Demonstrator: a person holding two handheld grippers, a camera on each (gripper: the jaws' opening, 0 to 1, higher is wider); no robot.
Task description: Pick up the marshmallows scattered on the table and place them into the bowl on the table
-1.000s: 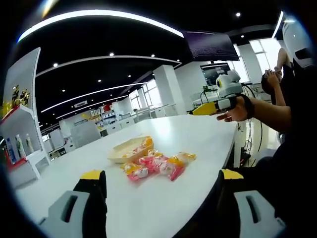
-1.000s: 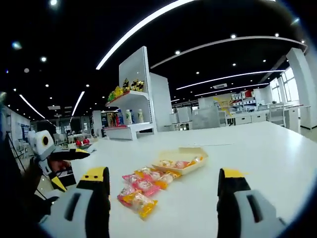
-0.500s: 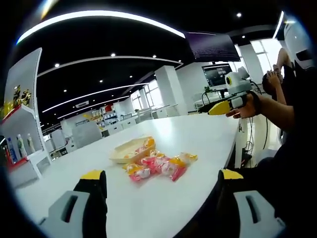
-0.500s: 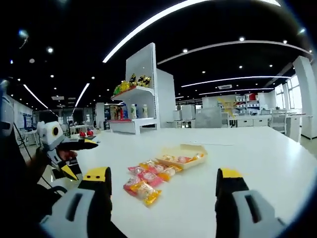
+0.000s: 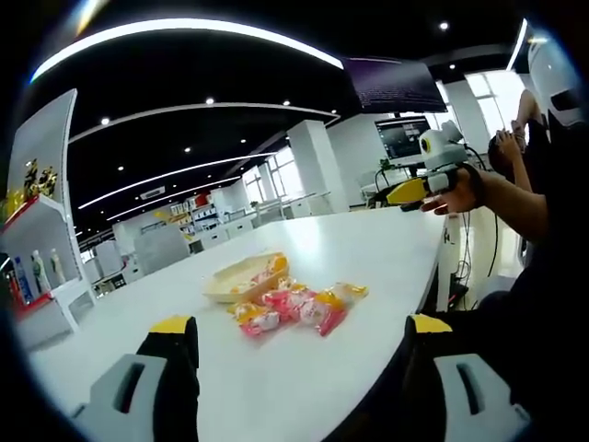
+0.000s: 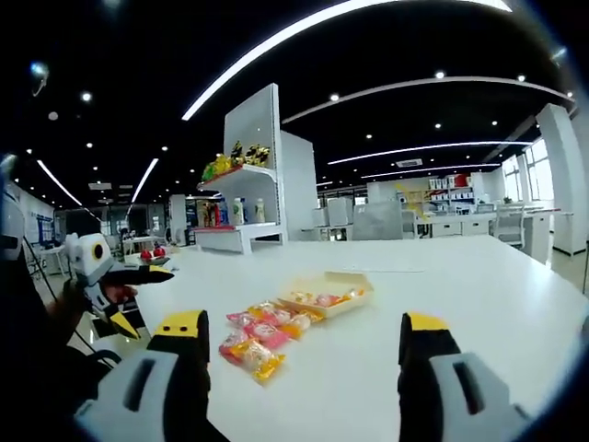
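Several wrapped pink and yellow marshmallows (image 5: 294, 308) lie in a heap on the white table (image 5: 368, 249). Just behind them sits a shallow cream bowl (image 5: 241, 279) with a few sweets in it. My left gripper (image 5: 299, 336) stands open, held above the table's near edge, well short of the heap. In the right gripper view the marshmallows (image 6: 260, 335) lie left of centre, the bowl (image 6: 320, 296) beyond them, and my right gripper (image 6: 299, 333) is open with nothing in it. The right gripper (image 5: 414, 189) also appears in the left gripper view at upper right, held in a hand. The left gripper (image 6: 124, 276) appears at left in the right gripper view.
A white shelf unit (image 6: 248, 198) with bottles and packets stands beyond the table; in the left gripper view the shelf unit (image 5: 41, 239) is at the left. A person (image 5: 515, 138) stands at the far right near a wall screen (image 5: 400, 138). Desks fill the background.
The right gripper has dipped and shifted slightly, so the heap sits lower and further left in its view. In the left gripper view the hand-held right gripper has edged sideways; the marshmallows stay put.
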